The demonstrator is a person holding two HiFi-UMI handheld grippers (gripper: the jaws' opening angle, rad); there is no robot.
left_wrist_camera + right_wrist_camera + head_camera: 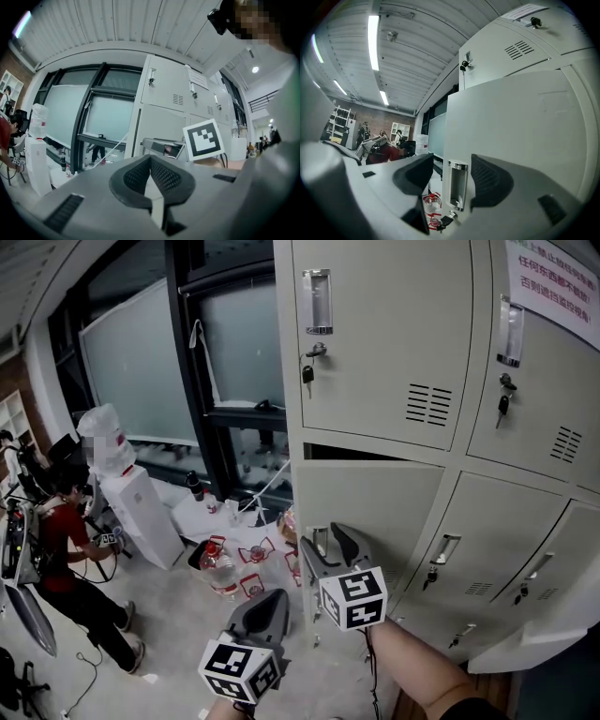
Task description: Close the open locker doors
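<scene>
- You are holding your right gripper (pixel 330 547) level, jaws standing apart.
- The chrome recessed handle (pixel 457 185) of the pale grey metal locker door (pixel 384 507) is sitting between those jaws, seemingly untouched.
- Your left gripper (pixel 270 607) is hovering lower, jaws together.

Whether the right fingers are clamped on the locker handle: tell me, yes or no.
No: the right fingers stand apart on either side of the handle, gaps showing.

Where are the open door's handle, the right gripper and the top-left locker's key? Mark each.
door handle (pixel 457 185), right gripper view, middle of its recess.
right gripper (pixel 325 536), head view, midway between its fingertips.
key (pixel 307 376), head view, its dark head.
</scene>
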